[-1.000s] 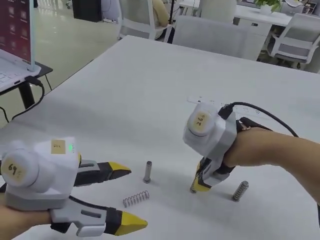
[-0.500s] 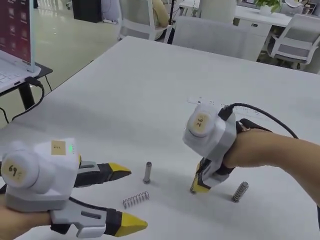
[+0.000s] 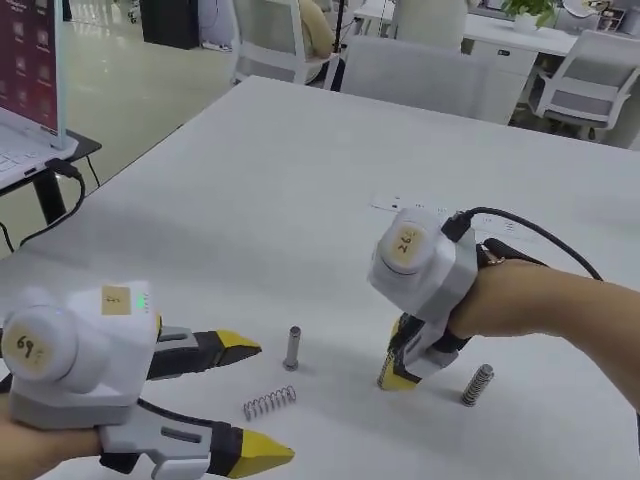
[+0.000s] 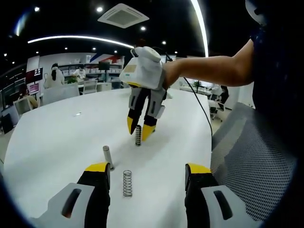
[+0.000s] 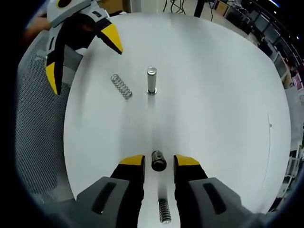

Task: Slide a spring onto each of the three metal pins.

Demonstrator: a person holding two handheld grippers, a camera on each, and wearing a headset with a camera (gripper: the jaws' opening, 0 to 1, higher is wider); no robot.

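Yellow-tipped left gripper (image 4: 148,168) jaws wide, holding nothing, right gripper (image 5: 159,159) jaws narrow around upright spring (image 5: 158,161), contact unclear

Worktop (image 3: 300,180): bare pin (image 3: 292,347) upright near middle. Loose spring (image 3: 270,401) lies flat just near-left of it, in gap between tips of left tongs (image 4: 148,167), apart from both. Right of bare pin, second pin with spring (image 5: 158,160) stands between jaws of right tongs (image 3: 398,377). Third pin with spring (image 3: 478,384) further right. Laptop (image 3: 30,70) far left, off worktop. Chairs (image 3: 590,80) beyond far edge.
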